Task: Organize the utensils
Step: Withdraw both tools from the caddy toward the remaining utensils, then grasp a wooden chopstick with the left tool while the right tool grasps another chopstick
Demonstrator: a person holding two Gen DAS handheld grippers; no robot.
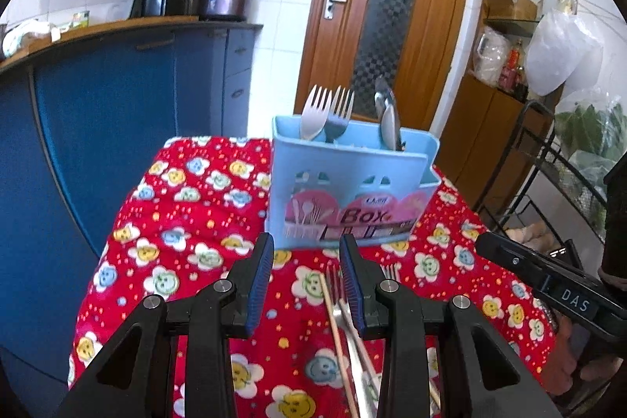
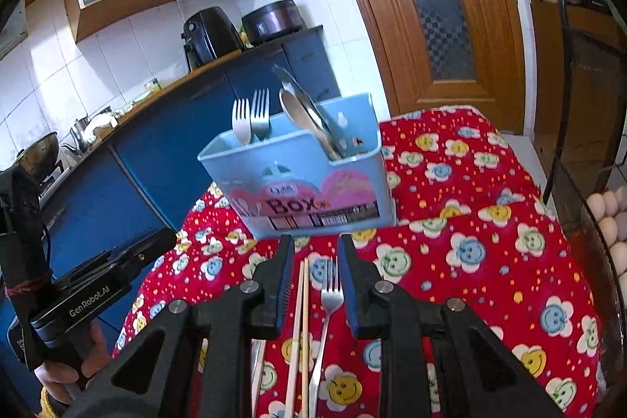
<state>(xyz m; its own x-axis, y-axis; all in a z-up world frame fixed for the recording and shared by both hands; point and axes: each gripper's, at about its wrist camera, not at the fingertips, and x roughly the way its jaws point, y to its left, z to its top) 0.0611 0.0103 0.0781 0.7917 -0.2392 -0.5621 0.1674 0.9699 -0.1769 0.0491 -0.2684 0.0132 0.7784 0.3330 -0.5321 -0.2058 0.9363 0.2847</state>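
From the left wrist, the left gripper (image 1: pixel 307 247) hovers over the red flowered cloth (image 1: pixel 188 206) on the desk, its jaws partly apart with nothing between them. The blue box (image 1: pixel 348 179) stands on the cloth just beyond the fingertips, with two forks (image 1: pixel 327 112) upright in its left part and spoons (image 1: pixel 388 120) in its right. Chopsticks (image 1: pixel 337 335) and a fork (image 1: pixel 340 290) lie flat in front of the box, beside the right finger. The right gripper's body shows to the right of the box.

From the right wrist, the right gripper (image 2: pixel 315 247) stands narrowly open and empty in front of the box (image 2: pixel 301 179). On the cloth (image 2: pixel 490 222), the chopsticks (image 2: pixel 299 308) and fork (image 2: pixel 329 300) lie between its fingers, seemingly below them and not clamped. The left gripper, held by a hand (image 2: pixel 66 375), is to the left of the box.
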